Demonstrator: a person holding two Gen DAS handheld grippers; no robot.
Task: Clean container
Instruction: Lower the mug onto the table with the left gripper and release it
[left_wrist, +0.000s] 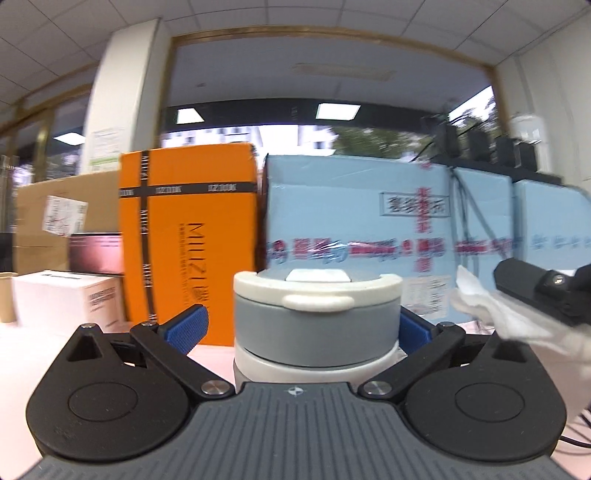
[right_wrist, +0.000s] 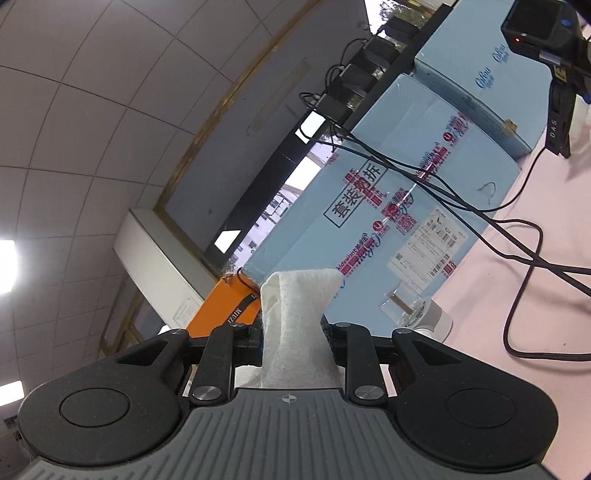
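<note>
My left gripper (left_wrist: 317, 325) clamped on the grey-and-white container (left_wrist: 317, 314), held upright above the pale pink table (left_wrist: 207, 354), my right gripper (right_wrist: 295, 332) pinching a white cloth (right_wrist: 295, 317), orange box (left_wrist: 188, 229) and blue cartons (left_wrist: 354, 210) behind, black cables (right_wrist: 517, 236), tiled ceiling (right_wrist: 74, 110).

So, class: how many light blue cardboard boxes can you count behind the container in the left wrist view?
3. The nearest box stands right behind the container, a second is to its right, and a third sits at far right, partly hidden. More may be out of view.
</note>
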